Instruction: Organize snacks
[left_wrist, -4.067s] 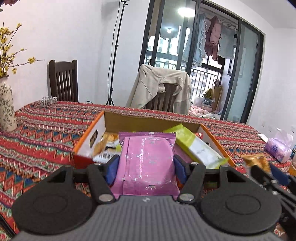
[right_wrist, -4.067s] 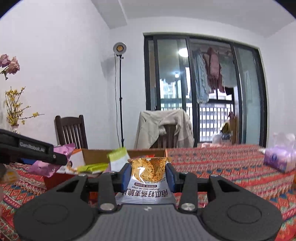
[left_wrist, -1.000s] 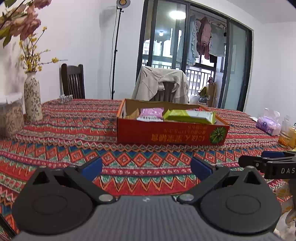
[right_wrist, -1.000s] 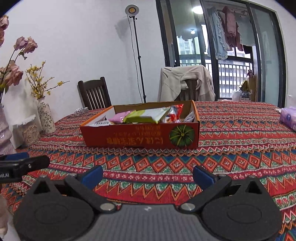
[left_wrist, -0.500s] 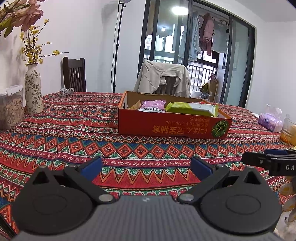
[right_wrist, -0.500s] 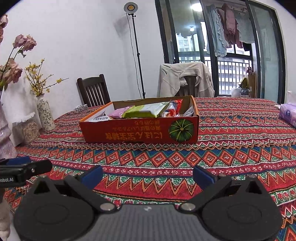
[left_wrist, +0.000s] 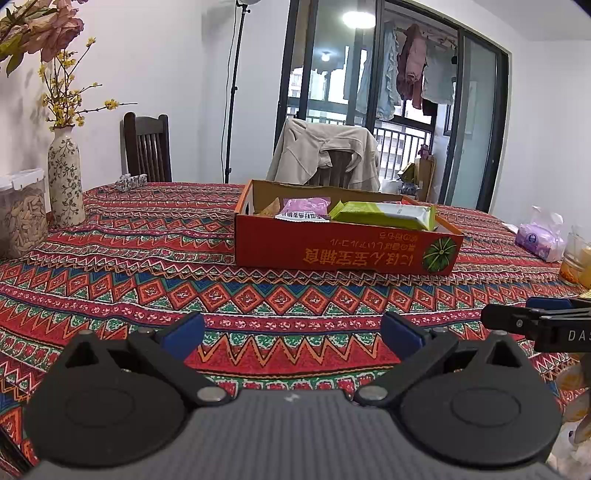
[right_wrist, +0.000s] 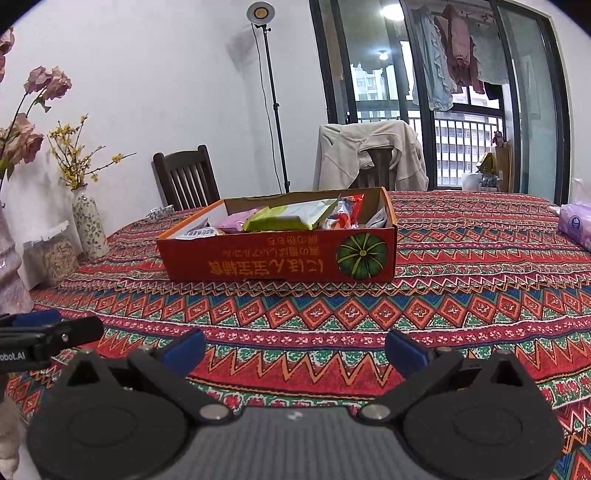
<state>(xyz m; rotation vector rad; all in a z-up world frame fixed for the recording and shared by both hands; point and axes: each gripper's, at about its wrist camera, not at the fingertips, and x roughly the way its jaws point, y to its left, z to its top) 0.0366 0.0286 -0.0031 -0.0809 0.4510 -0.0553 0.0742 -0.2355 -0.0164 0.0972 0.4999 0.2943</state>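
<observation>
On the patterned tablecloth (left_wrist: 147, 258), ahead of both grippers and well apart from them, stands the red cardboard box (left_wrist: 343, 251) holding a pink packet (left_wrist: 304, 206) and a green packet (left_wrist: 384, 214). The left gripper (left_wrist: 291, 334) and the right gripper (right_wrist: 295, 350) are both spread wide, holding nothing.

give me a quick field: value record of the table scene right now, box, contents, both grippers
surface: table under a patterned red tablecloth
box: open orange cardboard box, pumpkin picture on its near side
contents: pink packet, green packet lying on top, red-and-white wrappers at the right end
left gripper: jaws wide apart, empty, short of the box
right gripper: jaws wide apart, empty, short of the box
loose snacks on the cloth near the box: none seen
elsewhere on table: floral vase, clear container, tissue pack
</observation>
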